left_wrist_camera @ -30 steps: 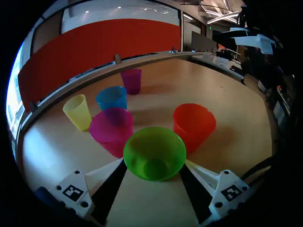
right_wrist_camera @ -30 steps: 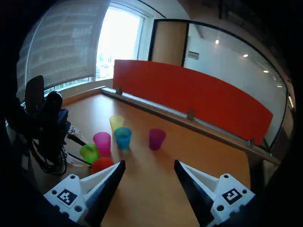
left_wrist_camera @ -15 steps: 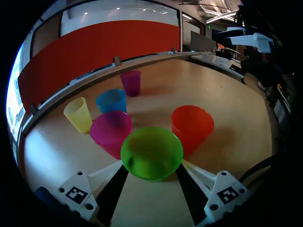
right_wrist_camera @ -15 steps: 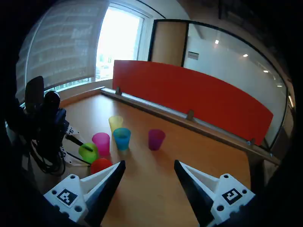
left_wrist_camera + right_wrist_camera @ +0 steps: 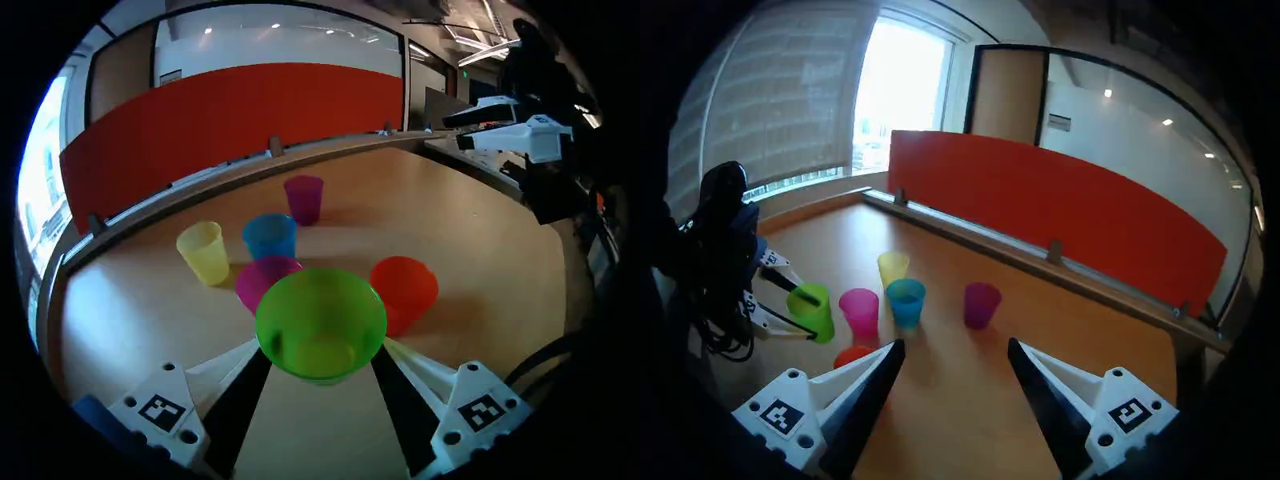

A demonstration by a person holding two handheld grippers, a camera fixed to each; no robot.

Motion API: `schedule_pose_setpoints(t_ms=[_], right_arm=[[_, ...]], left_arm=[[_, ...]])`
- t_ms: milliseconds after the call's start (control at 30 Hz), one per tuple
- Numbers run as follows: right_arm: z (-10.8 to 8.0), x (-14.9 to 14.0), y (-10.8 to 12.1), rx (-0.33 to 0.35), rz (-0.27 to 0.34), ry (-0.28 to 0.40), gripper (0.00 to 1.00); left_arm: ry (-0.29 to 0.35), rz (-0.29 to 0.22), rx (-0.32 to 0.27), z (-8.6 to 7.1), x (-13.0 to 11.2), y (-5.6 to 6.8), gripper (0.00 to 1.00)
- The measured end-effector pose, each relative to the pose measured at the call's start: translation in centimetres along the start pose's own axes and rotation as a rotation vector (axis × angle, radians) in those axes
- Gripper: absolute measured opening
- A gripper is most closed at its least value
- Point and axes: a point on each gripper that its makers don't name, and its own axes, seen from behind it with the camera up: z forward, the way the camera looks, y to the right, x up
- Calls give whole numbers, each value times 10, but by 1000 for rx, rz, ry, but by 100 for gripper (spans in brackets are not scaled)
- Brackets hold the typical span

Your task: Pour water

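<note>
Our left claw (image 5: 320,346) grips the green cup (image 5: 320,316), 2 fingers pressed to its sides, near the pink cup (image 5: 268,276) and orange cup (image 5: 404,288) on the desk (image 5: 480,240). The left gripper view looks into the cup's mouth. The right gripper view shows it side-on, roughly upright. Our right claw (image 5: 956,344) gapes open, empty.

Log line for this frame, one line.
left gripper: shut on green cup, upright | right gripper: open, empty | pour: not started
</note>
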Motion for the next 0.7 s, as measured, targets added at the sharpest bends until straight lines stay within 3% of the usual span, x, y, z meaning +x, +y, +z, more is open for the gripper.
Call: schedule_pose_setpoints(t_ms=[300,700], right_arm=[[29,0,-8,57,-23,-5,100],[79,-7,-18,149,-83,-33,100]], left_arm=[[-1,-33,82,-43,13,-13,81],[-22,-129,171,-95,8,-23,81]])
